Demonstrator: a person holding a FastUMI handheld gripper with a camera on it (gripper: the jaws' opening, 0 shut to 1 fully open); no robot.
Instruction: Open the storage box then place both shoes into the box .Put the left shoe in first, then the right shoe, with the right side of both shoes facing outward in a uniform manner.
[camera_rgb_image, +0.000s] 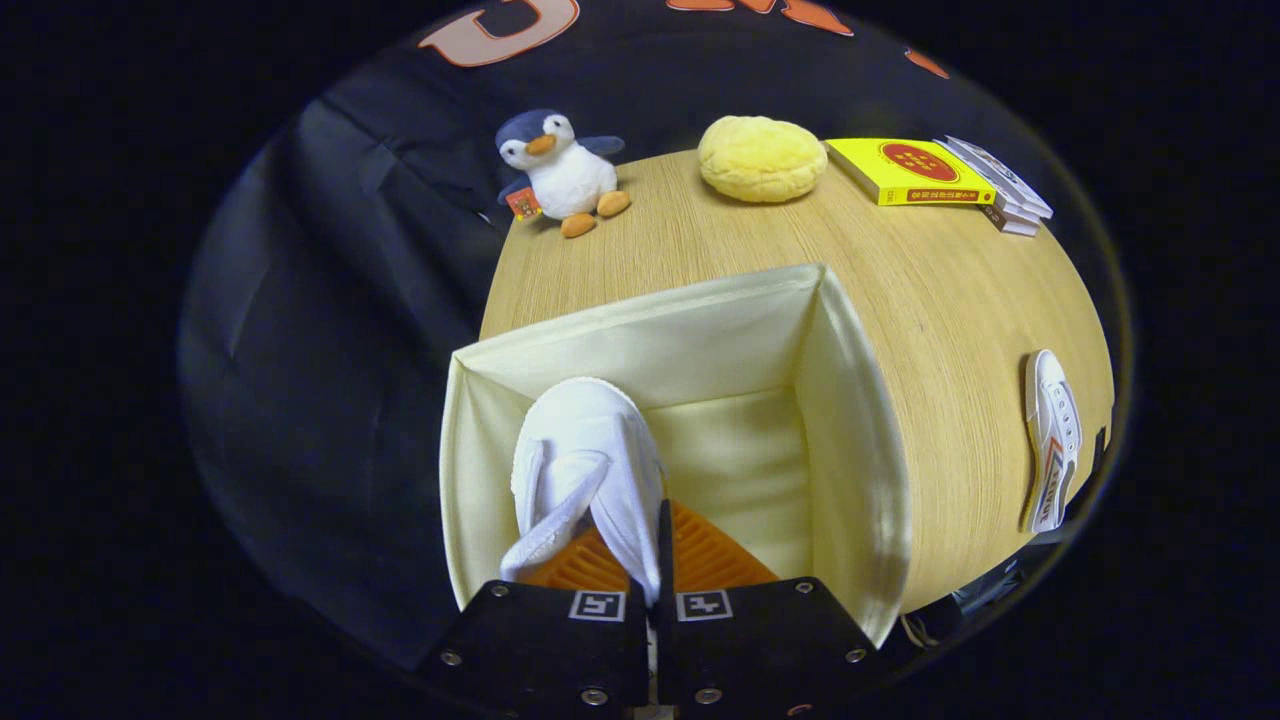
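An open cream fabric storage box (860, 420) stands on the wooden table just ahead of me. My gripper (650, 560) hangs over the box's near left part, shut on a white canvas shoe (590, 450). Both fingers pinch the shoe's fabric, and the shoe points away from me, down into the box. A second white shoe (1052, 440) with red and blue side stripes lies on the table to the right of the box, well apart from it.
At the table's (950, 290) far edge sit a plush penguin (558, 172), a round yellow cushion (762, 158), a yellow book (915, 170) and a small stack of white booklets (1005, 190). The table drops off just left of the box.
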